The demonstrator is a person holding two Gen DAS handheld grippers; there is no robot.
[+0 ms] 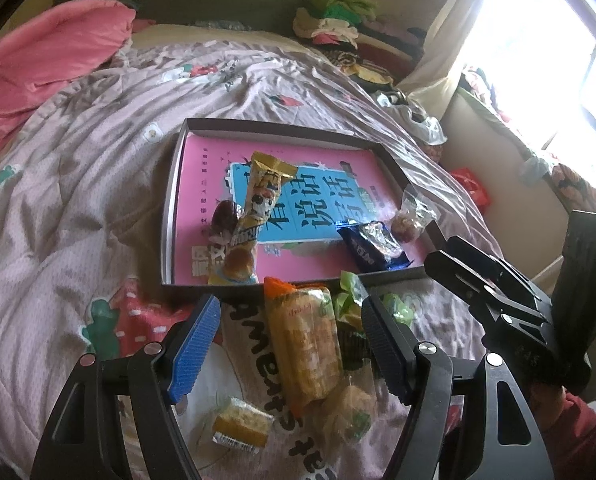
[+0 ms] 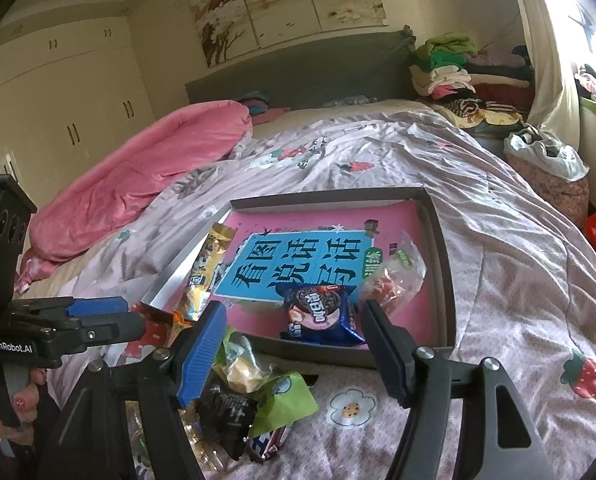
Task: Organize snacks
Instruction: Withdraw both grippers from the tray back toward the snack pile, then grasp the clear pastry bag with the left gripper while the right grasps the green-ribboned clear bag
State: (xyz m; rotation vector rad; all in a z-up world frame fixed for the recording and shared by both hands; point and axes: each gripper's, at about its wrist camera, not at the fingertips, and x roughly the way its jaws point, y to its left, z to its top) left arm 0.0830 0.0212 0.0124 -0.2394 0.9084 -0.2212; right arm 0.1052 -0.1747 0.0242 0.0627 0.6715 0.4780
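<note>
Just in front of the tray [image 1: 393,152], on the bed, lies your orange cracker pack [image 1: 303,340]: light, crinkly, probably brittle inside. Left tongs [image 1: 290,344] spread around it; right tongs [image 2: 294,344] spread, empty. Grip its middle gently.

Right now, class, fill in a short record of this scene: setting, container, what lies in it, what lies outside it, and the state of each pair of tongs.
setting: a bed with a patterned quilt
container: shallow box, a pink book on its floor
in box: blue cookie pack, tall yellow bread packet, clear candy bag
outside box: orange cracker pack, green wrapper, small cake, all on the quilt
left tongs: open, empty, around the cracker pack
right tongs: open, empty
</note>
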